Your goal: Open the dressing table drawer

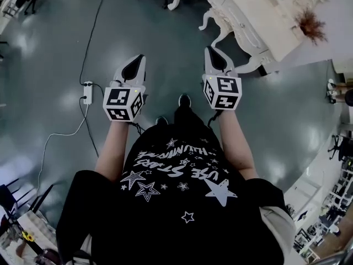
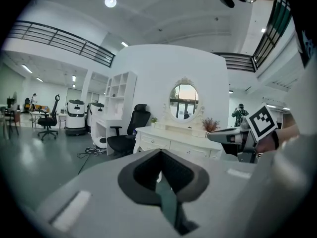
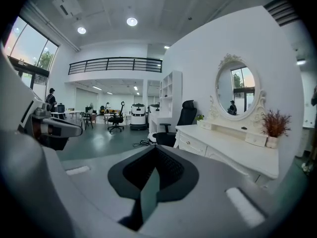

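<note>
The white dressing table (image 1: pixel 259 21) stands at the upper right of the head view, some way ahead of both grippers. My left gripper (image 1: pixel 138 61) and right gripper (image 1: pixel 213 52) are held side by side in the air over the floor, both shut and holding nothing. In the right gripper view the table (image 3: pixel 233 152) runs along the right, with its drawer fronts (image 3: pixel 190 144) closed and an oval mirror (image 3: pixel 237 88) above. The right gripper (image 3: pixel 156 150) points a little left of it. In the left gripper view the table (image 2: pixel 173 139) lies straight ahead beyond the left gripper (image 2: pixel 159 153).
A black office chair (image 2: pixel 126 133) and a white shelf unit (image 2: pixel 116 95) stand left of the table. A power strip (image 1: pixel 86 91) with cables lies on the grey floor at the left. A dried plant (image 1: pixel 310 24) sits on the tabletop. People and white machines stand far back.
</note>
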`<state>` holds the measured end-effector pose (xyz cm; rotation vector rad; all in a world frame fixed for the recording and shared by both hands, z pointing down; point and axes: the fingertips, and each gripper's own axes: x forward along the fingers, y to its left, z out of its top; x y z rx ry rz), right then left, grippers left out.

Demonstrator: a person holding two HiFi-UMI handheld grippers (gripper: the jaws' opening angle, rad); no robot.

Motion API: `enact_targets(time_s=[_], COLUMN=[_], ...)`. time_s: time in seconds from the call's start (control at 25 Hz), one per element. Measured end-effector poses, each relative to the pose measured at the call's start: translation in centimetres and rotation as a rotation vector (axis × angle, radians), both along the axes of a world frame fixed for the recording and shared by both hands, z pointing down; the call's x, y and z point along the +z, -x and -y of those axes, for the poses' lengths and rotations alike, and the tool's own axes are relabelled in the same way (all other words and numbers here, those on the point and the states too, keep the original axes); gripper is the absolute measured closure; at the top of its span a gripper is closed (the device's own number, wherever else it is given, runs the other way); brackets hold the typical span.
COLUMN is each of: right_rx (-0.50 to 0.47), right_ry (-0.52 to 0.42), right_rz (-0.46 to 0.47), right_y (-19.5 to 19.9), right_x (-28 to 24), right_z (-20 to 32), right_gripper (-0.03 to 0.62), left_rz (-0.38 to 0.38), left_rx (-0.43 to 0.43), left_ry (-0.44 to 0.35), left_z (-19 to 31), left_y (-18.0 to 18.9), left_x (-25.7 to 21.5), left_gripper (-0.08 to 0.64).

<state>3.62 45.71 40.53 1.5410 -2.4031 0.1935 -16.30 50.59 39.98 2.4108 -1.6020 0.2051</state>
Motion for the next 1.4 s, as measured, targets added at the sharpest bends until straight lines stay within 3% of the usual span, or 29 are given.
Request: enact_targets(time_s=[0.28,0.48,0.52,0.6,0.84,1.08,1.4], right_rx=[0.045,-0.034,-0.044,-0.048,-0.056,-0.062,-0.034], right_ry=[0.010,0.006,0.006,0.009,0.043,0.043,0.062], right_rz=[0.047,0.055,0.063,0.077,0.091,0.091,0.091], right_y=[0.4,3.2,3.6,4.0,5.8,6.6,4.8], right_x=[0.9,0.4,0.3,0.3,1.5,2.4,3.3], right_z=[-1.1,-1.5,-1.2,-0.1,2.9,8.3,20.0], right_gripper=[0.563,0.561,0.542,0.440,0.310,0.299,0.301], left_rz=[0.008,0.009,0.008,0.012,0.011,0.014,0.036], left_rx=[-0.025,-0.056,-0.057,-0.056,-0.059,-0.067,-0.056], left_ry=[0.039,0.030,0.026,0.020,0.029,0.052,0.078], left_z=[-3.0,-3.1,-2.8,-2.0,0.0,4.4,15.8], left_y=[2.5,4.5,4.7,4.9,5.9,6.5,5.4], left_x=[1.6,1.5,1.3,1.1,1.3,2.3,2.7], left_gripper=[0.560,0.560,0.560,0.560,0.560,0.560,0.560])
